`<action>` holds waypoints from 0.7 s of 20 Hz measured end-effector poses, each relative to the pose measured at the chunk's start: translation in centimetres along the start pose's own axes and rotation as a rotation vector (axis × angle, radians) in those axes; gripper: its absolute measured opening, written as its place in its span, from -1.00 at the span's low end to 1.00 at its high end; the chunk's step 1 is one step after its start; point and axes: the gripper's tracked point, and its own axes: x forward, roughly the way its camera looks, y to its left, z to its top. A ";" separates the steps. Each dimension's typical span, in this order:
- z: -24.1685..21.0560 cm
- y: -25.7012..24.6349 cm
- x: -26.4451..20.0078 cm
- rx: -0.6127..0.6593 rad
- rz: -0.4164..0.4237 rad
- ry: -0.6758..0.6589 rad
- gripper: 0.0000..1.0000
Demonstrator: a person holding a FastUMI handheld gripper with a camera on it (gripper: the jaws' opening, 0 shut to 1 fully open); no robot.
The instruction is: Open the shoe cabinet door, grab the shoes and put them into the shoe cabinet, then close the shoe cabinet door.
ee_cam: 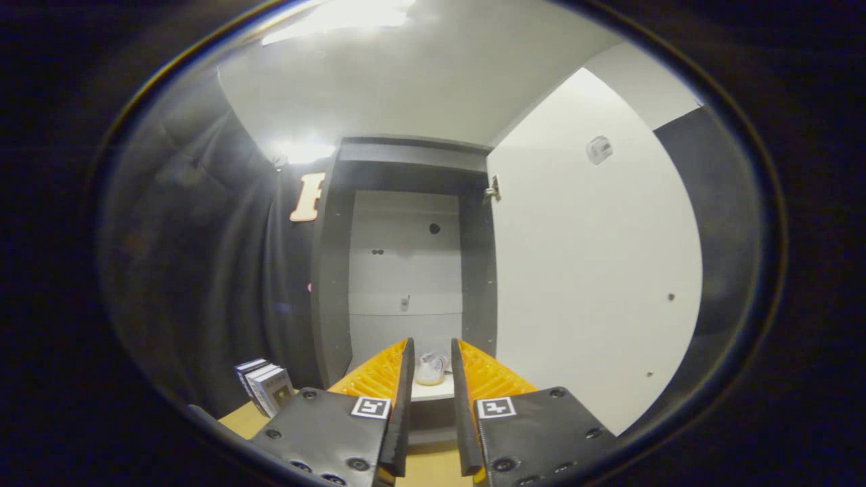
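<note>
The shoe cabinet (pixel 406 270) stands straight ahead with its dark frame and pale back panel showing. Its white door (pixel 588 270) is swung wide open to the right, held on a hinge near the top. A light-coloured shoe (pixel 431 368) with a tan sole sits on the cabinet's white bottom shelf (pixel 433 391), beyond my fingertips and seen through the gap between them. My gripper (pixel 431 346) points into the cabinet, its fingers a little apart with nothing between them.
A few white boxes (pixel 265 387) stand on the wooden floor to the left of the cabinet, beside my left finger. Black cloth hangs behind them on the left. The open door walls off the right side.
</note>
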 end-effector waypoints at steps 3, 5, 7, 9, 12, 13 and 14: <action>1.9 -5.0 -2.2 -0.017 -0.069 -0.038 -0.36; 2.7 -9.1 -3.8 -0.031 -0.121 -0.046 -0.36; 3.4 -13.3 -5.1 -0.040 -0.162 -0.051 -0.36; 4.4 -17.0 -6.0 -0.045 -0.179 -0.065 -0.36; 5.7 -21.3 -7.6 -0.032 -0.156 -0.079 -0.38; 6.0 -22.5 -7.9 -0.027 -0.140 -0.082 -0.38; 6.1 -23.5 -8.1 -0.024 -0.124 -0.082 -0.38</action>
